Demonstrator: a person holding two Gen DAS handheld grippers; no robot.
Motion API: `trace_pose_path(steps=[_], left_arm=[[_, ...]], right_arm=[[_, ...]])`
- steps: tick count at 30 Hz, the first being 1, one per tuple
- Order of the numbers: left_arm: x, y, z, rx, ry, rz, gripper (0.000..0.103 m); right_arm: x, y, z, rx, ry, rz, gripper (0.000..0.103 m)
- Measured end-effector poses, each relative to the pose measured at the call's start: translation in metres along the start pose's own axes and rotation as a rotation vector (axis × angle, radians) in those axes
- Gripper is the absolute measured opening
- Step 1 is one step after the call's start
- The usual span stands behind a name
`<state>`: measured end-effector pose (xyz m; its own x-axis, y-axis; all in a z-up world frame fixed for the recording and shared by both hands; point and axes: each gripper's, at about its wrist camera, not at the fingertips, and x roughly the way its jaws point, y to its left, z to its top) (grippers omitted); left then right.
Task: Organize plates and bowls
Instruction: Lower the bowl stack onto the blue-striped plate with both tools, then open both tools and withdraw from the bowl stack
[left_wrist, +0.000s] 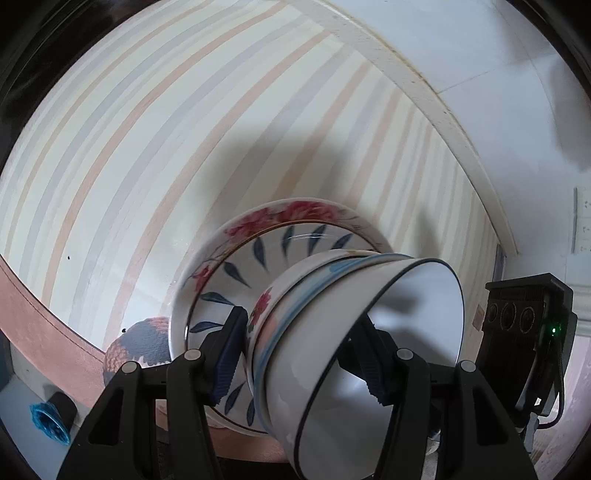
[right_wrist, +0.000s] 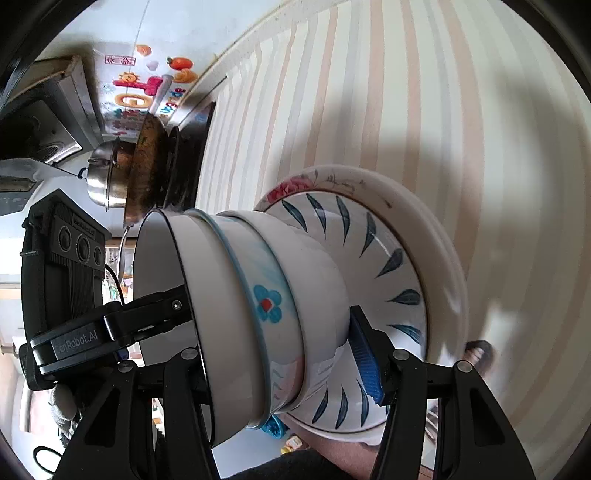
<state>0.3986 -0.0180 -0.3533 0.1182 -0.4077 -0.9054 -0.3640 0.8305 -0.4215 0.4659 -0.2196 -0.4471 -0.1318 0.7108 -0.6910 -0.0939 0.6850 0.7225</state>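
Your left gripper (left_wrist: 299, 354) is clamped across a stack of bowls (left_wrist: 354, 354) nested on plates. One blue-ribbed finger (left_wrist: 229, 354) presses the leaf-patterned plate (left_wrist: 229, 280) on the far side of the bowls; the other finger (left_wrist: 373, 373) sits inside the top bowl against its inner wall. So the jaws are open about as wide as the bowl stack is deep, and they are gripping it.

Your right gripper (right_wrist: 280, 350) takes the same stack from the opposite side. Its blue finger (right_wrist: 365, 362) lies in the gap between the bottom bowl and the leaf plate (right_wrist: 388, 258), touching the plate's face. Its other finger is hidden behind the bowls (right_wrist: 251, 295), so you cannot see exactly where it lands, but the jaws straddle the stack and look closed on it.

In the right wrist view, the left gripper (right_wrist: 147, 317) reaches into the mouth of the top bowl.

The whole stack is tipped on its side and held clear of any worktop: three bowls nested together, the middle one with a blue flower, resting in the leaf plate, which sits on a rose-rimmed plate (left_wrist: 295, 212). Both grippers point toward striped wallpaper (left_wrist: 147, 147), with the stack in front of it.

Beyond the left gripper in the right wrist view, a steel pot (right_wrist: 105, 177) and a dark pan (right_wrist: 144, 166) sit on a stove.
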Motion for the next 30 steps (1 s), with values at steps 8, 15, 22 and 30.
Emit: trace_pose_path(steps=[8,15,22,30], left_arm=[[-0.002,0.001,0.004,-0.012,0.011,0.006,0.054],[0.008,-0.004,0.006,0.005,0.016,0.016,0.055],[0.002,-0.007,-0.002,0.048,-0.015,0.112,0.054],[-0.032,-0.022,-0.032,0.176,-0.135,0.243,0.055]], right_arm=[[0.011,0.005,0.005,0.011,0.011,-0.015,0.059],[0.01,0.004,0.006,0.031,0.02,-0.032,0.059],[0.006,0.007,-0.001,0.033,0.013,-0.069,0.059],[-0.026,0.034,-0.018,-0.061,-0.085,-0.256,0.06]])
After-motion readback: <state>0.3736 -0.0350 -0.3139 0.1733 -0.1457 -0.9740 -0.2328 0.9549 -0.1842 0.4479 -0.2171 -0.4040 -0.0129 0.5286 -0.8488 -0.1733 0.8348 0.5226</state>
